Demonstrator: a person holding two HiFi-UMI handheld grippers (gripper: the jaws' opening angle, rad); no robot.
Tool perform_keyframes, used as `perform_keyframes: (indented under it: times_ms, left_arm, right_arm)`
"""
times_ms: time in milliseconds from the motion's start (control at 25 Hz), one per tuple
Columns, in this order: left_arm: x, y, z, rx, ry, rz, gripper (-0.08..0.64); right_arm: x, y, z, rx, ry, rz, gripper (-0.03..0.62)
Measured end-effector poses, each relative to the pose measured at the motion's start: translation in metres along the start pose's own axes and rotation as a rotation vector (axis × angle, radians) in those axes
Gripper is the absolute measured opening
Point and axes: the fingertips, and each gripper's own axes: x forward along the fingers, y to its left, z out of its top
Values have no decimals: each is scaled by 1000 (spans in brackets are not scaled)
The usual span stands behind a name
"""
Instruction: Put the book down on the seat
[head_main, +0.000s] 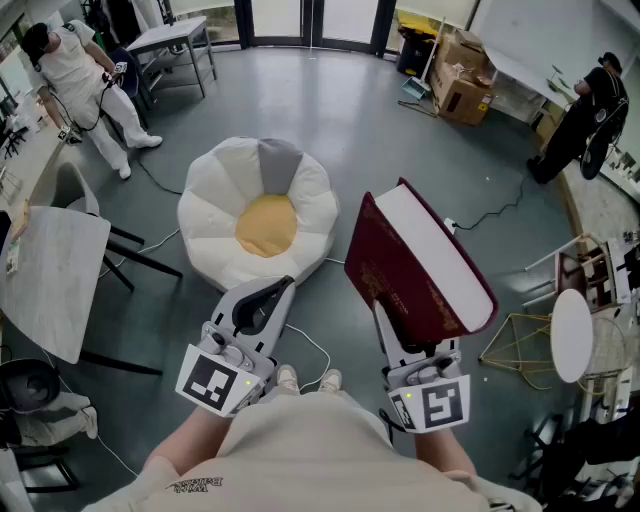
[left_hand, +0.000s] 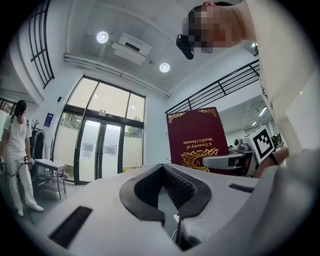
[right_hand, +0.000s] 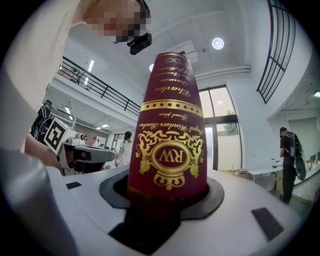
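The right gripper is gripping a maroon book by its lower end, the jaws standing partly apart and pressing on the two covers; the spine, with a gold crest, is facing the gripper's own camera; the book is rising steeply out of the jaws, leaning away from the person, with its white page edge turned up and to the right. To the left of it the left gripper is hovering level and carrying nothing, its jaws closed together tip to tip with only a hollow showing between the dark pads; from that side the book's front cover is showing gold lettering upside down. The seat, a white petal-shaped cushion with a yellow centre, is lying on the grey floor just ahead of the left gripper and ahead and left of the right one; the book is hanging in the air to the right of it, apart from it. Farther left a pale table is standing; farther right a round white side table. Well ahead, a person in white is standing at far left, a person in black at far right, and cardboard boxes are sitting between them.
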Motion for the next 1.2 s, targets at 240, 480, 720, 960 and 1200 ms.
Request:
perform_keyframes:
  times_ms: [240, 480, 720, 960, 1200]
  left_arm:
    - [3, 0, 5, 23, -23, 18, 3]
    - [6, -2, -2, 23, -7, 10, 3]
    - [14, -12, -12, 19, 20, -3, 3]
    - [27, -23, -16, 21, 34, -8, 3]
    - [39, -36, -22, 38, 38, -18, 3]
  right_arm:
    - [2, -6, -3, 7, 1, -3, 227]
    - [1, -9, -1, 27, -14, -5, 227]
    - [-4, -16, -7, 39, -4, 2, 228]
    - [-8, -27, -10, 58, -2, 13, 229]
    - [-12, -46, -17, 77, -4, 8, 229]
